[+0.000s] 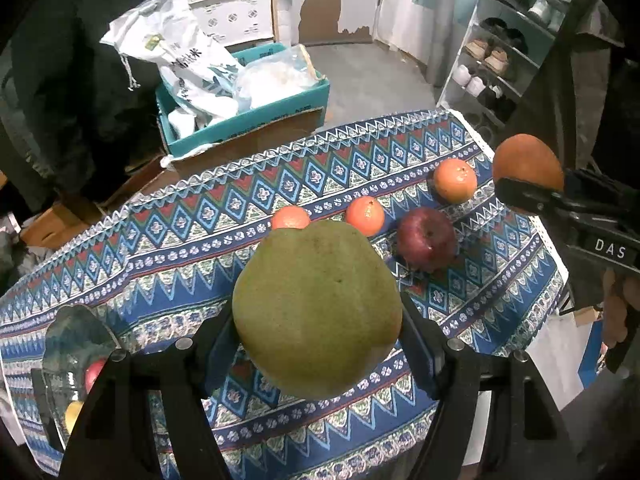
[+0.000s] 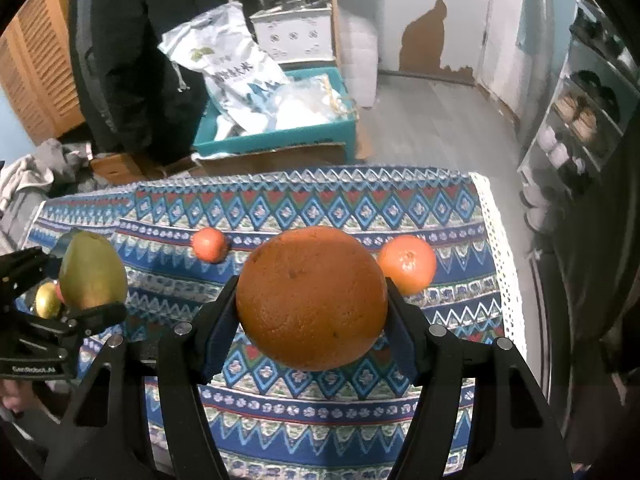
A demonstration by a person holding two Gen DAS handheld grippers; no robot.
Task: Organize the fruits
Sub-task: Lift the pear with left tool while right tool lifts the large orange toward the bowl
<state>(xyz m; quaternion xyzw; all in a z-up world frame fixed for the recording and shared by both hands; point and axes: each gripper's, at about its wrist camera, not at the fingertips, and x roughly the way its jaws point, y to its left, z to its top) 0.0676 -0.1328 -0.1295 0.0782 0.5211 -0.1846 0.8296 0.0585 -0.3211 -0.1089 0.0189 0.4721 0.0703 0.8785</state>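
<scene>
The left tool pinches a big green pomelo between its two fingers, held clear above the desk with its patterned blue cloth. The right tool likewise clamps a large orange by its sides, lifted off the cloth. In the left wrist view, a glass bowl sits at about 8 o'clock near the desk's edge, with a red fruit and a yellow one showing inside. Beyond the pomelo, at 12 to 2 o'clock, lie a tangerine partly hidden behind it, a second tangerine, a dark red apple and, farther out, a third tangerine, each apart from the others. Past the desk's far edge, at 11 o'clock, a teal box on the floor holds white bags, and at 2 o'clock a shoe rack stands by the wall.
</scene>
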